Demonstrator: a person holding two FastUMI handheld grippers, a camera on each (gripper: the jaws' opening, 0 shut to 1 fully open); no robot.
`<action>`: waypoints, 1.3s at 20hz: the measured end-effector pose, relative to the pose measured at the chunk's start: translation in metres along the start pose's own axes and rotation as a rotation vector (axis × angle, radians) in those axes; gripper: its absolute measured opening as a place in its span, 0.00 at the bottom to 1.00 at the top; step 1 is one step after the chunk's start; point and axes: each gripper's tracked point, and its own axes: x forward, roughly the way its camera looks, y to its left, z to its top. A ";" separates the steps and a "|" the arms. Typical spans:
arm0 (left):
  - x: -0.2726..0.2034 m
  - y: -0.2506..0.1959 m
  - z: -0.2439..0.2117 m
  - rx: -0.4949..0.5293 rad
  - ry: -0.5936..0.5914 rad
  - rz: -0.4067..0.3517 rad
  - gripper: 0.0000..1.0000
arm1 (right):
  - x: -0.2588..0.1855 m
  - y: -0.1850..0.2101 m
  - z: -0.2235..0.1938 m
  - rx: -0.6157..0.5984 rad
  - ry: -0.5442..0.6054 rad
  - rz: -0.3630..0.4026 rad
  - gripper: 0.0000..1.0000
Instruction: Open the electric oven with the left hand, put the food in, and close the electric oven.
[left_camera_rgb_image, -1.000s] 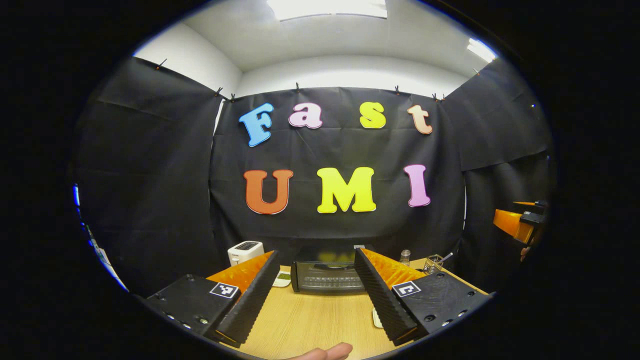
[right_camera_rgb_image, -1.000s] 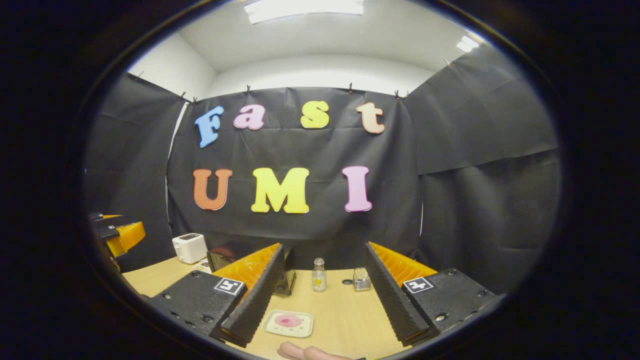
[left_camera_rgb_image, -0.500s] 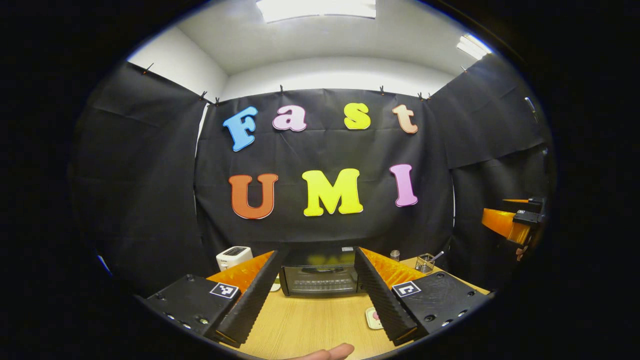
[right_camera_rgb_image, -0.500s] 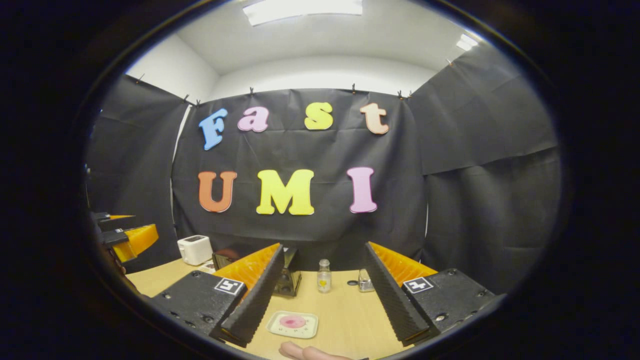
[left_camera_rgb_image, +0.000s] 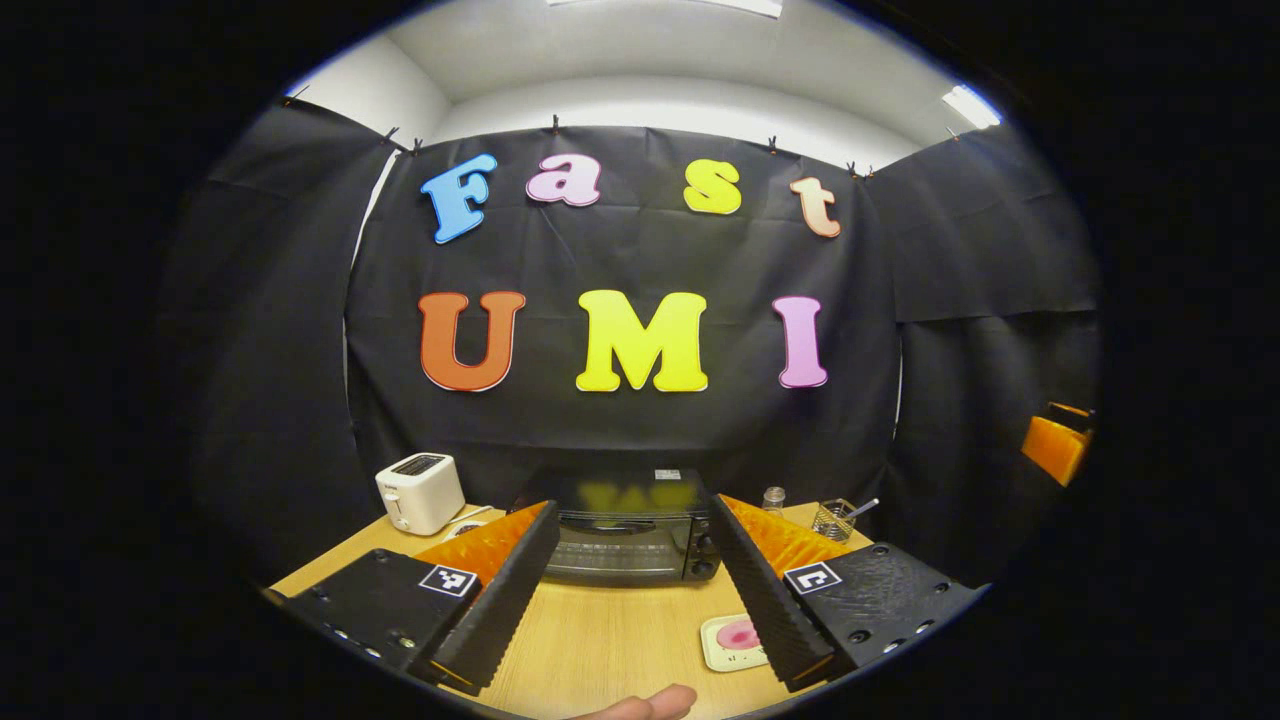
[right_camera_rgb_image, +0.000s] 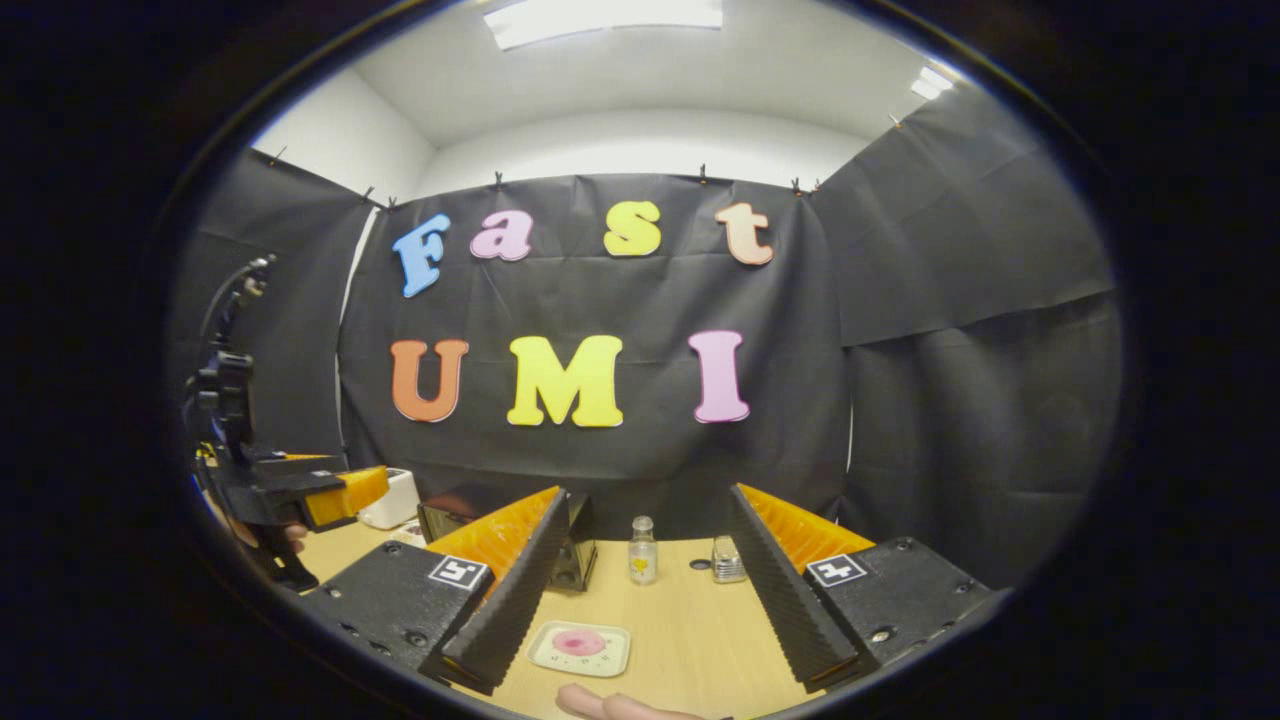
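Left gripper view: left gripper (left_camera_rgb_image: 630, 590) over the desk (left_camera_rgb_image: 610, 650), jaws wide, holding nothing; electric oven (left_camera_rgb_image: 625, 535) shut, far centre; food plate (left_camera_rgb_image: 735, 640) near right; toaster (left_camera_rgb_image: 418, 492) far left.

Right gripper view: right gripper (right_camera_rgb_image: 650, 590), jaws wide, empty; food plate (right_camera_rgb_image: 580, 648) near, between the fingers; small bottle (right_camera_rgb_image: 642, 550) beyond.

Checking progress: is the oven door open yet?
No, in the left gripper view the oven door stands shut, upright between the open fingers.

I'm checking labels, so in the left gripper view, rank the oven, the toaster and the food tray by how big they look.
1. Oven, partly behind the fingers.
2. Toaster.
3. Food tray, partly hidden by a finger; being nearer the camera, its rank against the toaster is unsure.
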 end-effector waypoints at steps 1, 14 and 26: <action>0.015 0.001 -0.004 -0.001 0.011 0.005 0.96 | 0.000 0.000 0.001 -0.001 -0.001 0.001 0.96; 0.197 0.042 -0.096 -0.015 0.128 0.070 0.96 | 0.013 -0.017 -0.028 -0.014 0.031 -0.004 0.96; 0.236 0.037 -0.147 0.042 0.234 0.060 0.90 | 0.025 -0.043 -0.044 0.003 0.067 -0.034 0.96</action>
